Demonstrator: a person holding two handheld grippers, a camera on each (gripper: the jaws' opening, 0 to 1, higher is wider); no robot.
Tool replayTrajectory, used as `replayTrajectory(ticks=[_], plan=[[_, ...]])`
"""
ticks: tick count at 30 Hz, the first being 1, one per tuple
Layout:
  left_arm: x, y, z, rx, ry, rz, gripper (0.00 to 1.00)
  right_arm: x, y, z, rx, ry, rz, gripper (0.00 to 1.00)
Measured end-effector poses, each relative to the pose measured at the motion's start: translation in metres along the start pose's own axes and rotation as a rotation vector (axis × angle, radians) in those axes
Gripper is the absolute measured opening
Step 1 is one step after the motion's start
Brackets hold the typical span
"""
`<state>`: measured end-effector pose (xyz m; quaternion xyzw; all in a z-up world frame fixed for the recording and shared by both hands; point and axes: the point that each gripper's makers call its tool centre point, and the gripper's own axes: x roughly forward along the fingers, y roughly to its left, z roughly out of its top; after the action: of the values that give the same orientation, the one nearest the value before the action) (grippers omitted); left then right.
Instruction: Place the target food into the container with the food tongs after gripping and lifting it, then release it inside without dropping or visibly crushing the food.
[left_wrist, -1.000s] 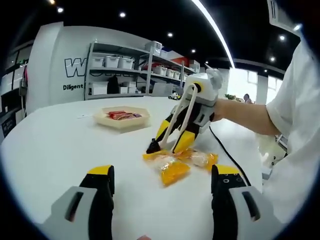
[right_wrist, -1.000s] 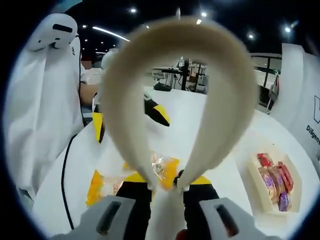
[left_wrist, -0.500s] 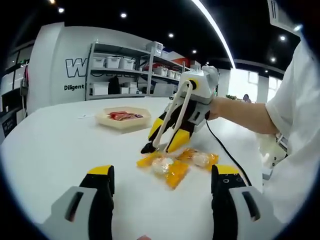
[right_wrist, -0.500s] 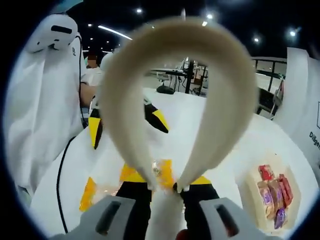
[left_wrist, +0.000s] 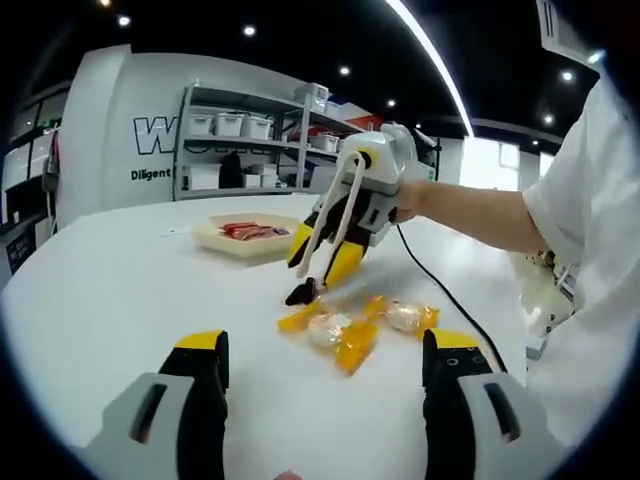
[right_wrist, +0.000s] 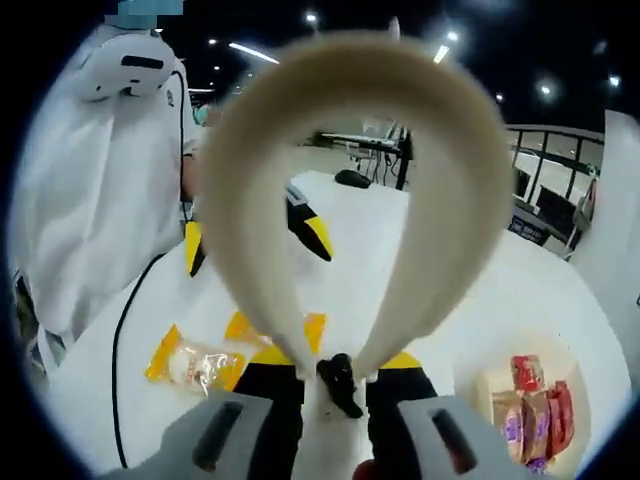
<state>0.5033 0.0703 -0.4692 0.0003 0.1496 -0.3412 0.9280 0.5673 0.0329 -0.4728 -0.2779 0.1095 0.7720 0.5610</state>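
Two orange-and-clear food packets lie on the white table, one (left_wrist: 340, 335) nearer me and one (left_wrist: 402, 318) beside it; the right gripper view shows one packet (right_wrist: 195, 365) at lower left. My right gripper (left_wrist: 345, 265) is shut on the cream food tongs (left_wrist: 335, 225). Their black tips (left_wrist: 303, 293) hang just above the table, left of the packets, pinched together with no food visible between them. In the right gripper view the tongs (right_wrist: 350, 150) loop up from my right gripper (right_wrist: 335, 395). My left gripper (left_wrist: 325, 345) stands open near the table's front. The beige container (left_wrist: 245, 245) holds red packets.
The container (right_wrist: 500, 410) sits at lower right in the right gripper view. A person's sleeve (left_wrist: 590, 200) and a black cable (left_wrist: 450, 300) run along the right. Shelving with bins (left_wrist: 240, 140) stands beyond the table. Bare table lies between packets and container.
My right gripper has lifted the tongs off the packets and moved them up and toward the container. The packets shifted a little and stayed on the table. The left gripper held still.
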Motion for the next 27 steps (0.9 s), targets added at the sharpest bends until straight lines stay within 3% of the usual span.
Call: replayTrajectory(ticks=[8, 18, 27], plan=[[0.001, 0.001, -0.001, 0.000, 0.006, 0.004, 0.78, 0.005, -0.002, -0.001, -0.058, 0.019, 0.055, 0.18], [0.001, 0.005, -0.002, -0.002, 0.012, 0.011, 0.78, 0.013, -0.001, -0.008, -0.065, 0.041, 0.101, 0.18], [0.001, 0.005, -0.002, -0.002, 0.012, 0.011, 0.78, 0.010, -0.008, -0.013, -0.014, 0.037, 0.026, 0.16]])
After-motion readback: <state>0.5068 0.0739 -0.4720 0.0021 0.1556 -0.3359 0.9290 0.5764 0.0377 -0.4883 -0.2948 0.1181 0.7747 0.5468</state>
